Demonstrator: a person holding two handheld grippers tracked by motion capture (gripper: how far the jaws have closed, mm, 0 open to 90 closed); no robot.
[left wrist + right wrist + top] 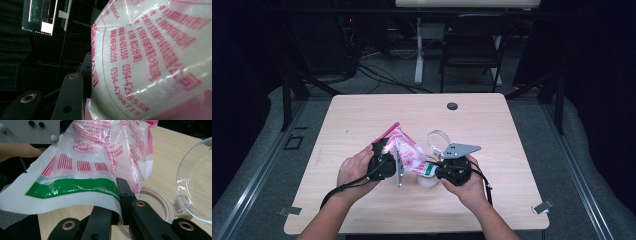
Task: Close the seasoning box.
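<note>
Above bench (pixel 362 210): both tongs grip bag (pixel 404 150) | right tongs (pixel 120 195) pinch green edge | left tongs (pixel 82 82) clamp printed body

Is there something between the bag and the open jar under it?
Nothing visible blocks it. The bag, held by both grippers, hangs just above the jar, whose clear lid is flipped open to the side.

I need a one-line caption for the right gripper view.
Right gripper pinches the bag edge above an open jar.
</note>
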